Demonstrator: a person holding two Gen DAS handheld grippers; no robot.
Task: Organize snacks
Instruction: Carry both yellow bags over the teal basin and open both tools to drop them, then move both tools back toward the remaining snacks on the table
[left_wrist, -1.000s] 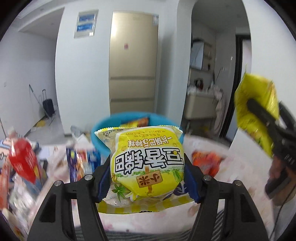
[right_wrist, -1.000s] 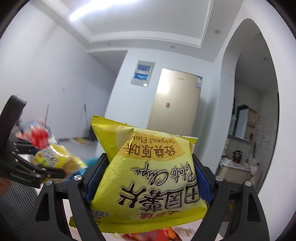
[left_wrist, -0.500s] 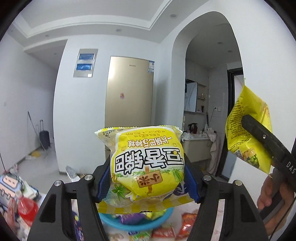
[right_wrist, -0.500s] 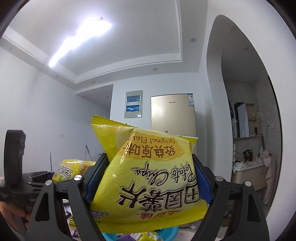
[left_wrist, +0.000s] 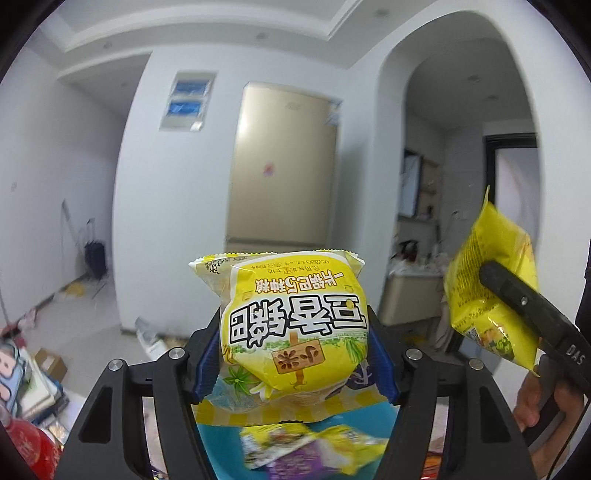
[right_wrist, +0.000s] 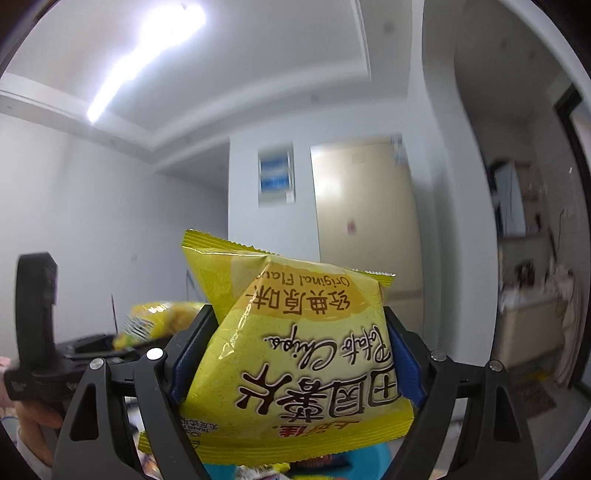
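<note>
My left gripper (left_wrist: 293, 354) is shut on a round yellow snack pack (left_wrist: 295, 328) with upside-down Chinese print, held up in the air. Below it lies a blue bowl (left_wrist: 218, 448) with a yellow and purple packet (left_wrist: 306, 448) inside. My right gripper (right_wrist: 295, 365) is shut on a yellow potato chips bag (right_wrist: 295, 365), also raised. That chips bag shows at the right of the left wrist view (left_wrist: 487, 284). The left gripper's snack pack shows at the left of the right wrist view (right_wrist: 159, 319).
Loose snack packs lie at the lower left of the left wrist view, among them a red one (left_wrist: 29, 454) and stacked boxes (left_wrist: 26, 380). A beige fridge (left_wrist: 280, 166) stands against the far wall. An arched doorway (left_wrist: 454, 177) opens at the right.
Both grippers keep their packs. The left wrist view has tilted down a little, so the blue bowl fills more of the bottom. The right wrist view has swung left and stays tilted upward.
</note>
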